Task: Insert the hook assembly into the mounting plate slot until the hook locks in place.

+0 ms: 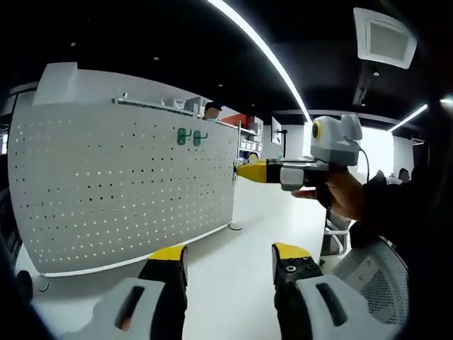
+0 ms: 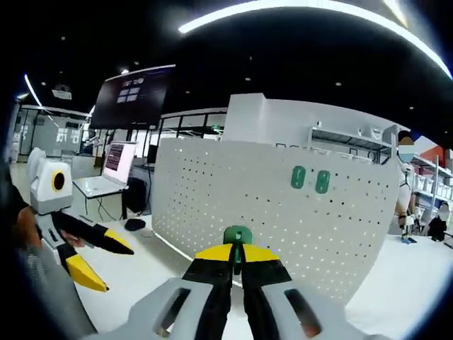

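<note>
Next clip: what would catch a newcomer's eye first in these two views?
The big white pegboard standing upright ahead, with two green hooks already mounted near its top. Then the right gripper, shut on a third green hook and pointed at the board. The left gripper hangs open further back on the white table.

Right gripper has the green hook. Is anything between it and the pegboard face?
Nothing visible. The right gripper is shut on the green hook, and open air lies between it and the white pegboard. Two green hooks already hang higher on the board, off the straight path. The left gripper hangs open to the side.
</note>
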### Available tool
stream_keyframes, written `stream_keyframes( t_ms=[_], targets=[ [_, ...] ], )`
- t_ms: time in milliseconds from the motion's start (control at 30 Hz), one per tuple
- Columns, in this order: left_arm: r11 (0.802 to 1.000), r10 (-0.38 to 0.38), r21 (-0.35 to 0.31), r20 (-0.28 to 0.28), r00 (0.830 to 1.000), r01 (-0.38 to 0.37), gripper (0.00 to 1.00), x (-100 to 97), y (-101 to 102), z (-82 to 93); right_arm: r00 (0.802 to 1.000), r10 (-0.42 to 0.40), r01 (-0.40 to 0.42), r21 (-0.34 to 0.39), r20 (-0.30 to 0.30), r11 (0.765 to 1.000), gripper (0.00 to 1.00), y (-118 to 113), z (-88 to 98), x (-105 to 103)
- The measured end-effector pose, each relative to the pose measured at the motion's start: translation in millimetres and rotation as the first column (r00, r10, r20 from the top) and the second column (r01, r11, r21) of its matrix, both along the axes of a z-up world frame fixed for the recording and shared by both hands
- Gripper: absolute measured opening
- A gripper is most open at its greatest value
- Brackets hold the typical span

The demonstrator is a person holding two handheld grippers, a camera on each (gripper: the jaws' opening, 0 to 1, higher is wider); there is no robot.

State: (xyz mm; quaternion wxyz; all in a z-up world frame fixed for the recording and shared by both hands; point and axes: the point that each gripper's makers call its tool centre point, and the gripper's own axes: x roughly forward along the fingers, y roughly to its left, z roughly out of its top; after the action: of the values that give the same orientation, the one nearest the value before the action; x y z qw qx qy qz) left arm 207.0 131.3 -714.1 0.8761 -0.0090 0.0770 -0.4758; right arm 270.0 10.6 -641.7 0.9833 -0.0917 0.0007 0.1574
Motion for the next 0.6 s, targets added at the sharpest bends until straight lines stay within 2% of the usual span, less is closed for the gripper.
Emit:
stream_keyframes(
  t_ms=[300, 600],
  targets=[
    [1.0, -0.01, -0.016, -0.022, 1.0, 0.01, 0.51, 0.4, -0.6, -1.4, 0.988, -0.119, 0.119, 0.001, 0.099, 0.993, 0.01, -52.5, 50.0, 27.6],
    [1.0, -0.027, 0.004, -0.04, 0.999, 0.027, 0.51, -1.4, -3.9, -8.6, 0.972, -0.175, 0.178, -0.001, 0.159, 0.984, 0.01, -80.8, 87.8, 57.3]
  ],
)
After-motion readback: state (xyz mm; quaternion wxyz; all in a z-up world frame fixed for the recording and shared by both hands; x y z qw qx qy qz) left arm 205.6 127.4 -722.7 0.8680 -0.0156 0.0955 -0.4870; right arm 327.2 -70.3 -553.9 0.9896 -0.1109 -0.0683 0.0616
